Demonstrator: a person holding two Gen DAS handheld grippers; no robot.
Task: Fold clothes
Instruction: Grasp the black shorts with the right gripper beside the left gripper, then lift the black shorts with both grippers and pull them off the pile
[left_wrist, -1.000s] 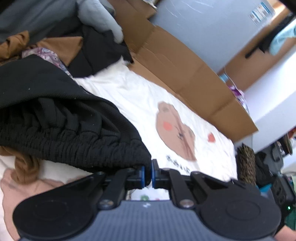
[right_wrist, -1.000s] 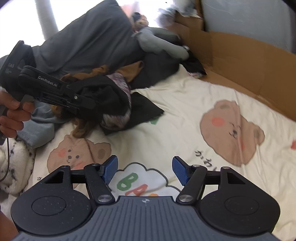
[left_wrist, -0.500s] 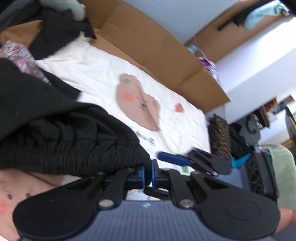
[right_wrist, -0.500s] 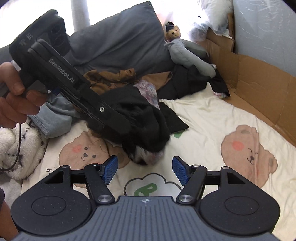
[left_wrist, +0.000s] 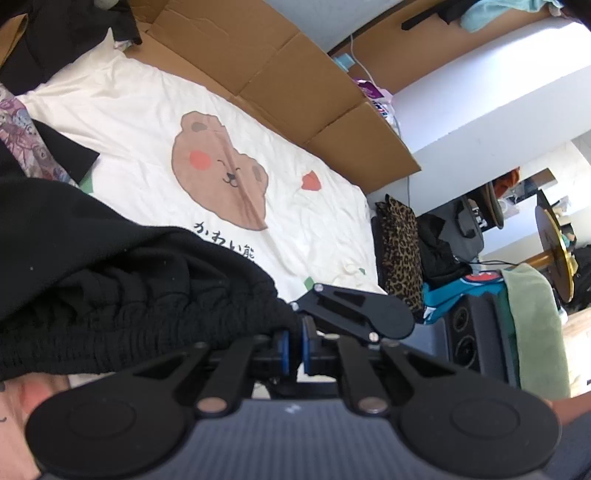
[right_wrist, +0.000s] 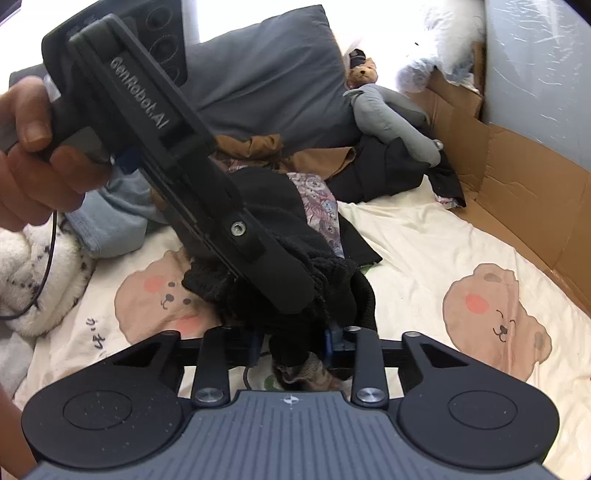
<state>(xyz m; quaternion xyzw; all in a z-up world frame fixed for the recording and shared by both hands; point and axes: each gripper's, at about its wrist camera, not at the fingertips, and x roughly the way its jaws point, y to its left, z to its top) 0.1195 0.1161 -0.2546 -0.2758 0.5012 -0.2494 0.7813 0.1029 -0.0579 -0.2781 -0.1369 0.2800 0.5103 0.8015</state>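
Now that our right gripper (right_wrist: 293, 345) has come in around the black garment (left_wrist: 110, 280) our left gripper (left_wrist: 294, 349) clenches above the bed's (left_wrist: 295, 206) near edge, 2 grips can spread it.

"GenRobot.AI" runs along the side of the left gripper (right_wrist: 295, 291). Black Japanese characters are printed on the bear-print bedsheet (left_wrist: 225, 240), too small to read surely.

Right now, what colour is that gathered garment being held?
Black, clearest in the left wrist view.
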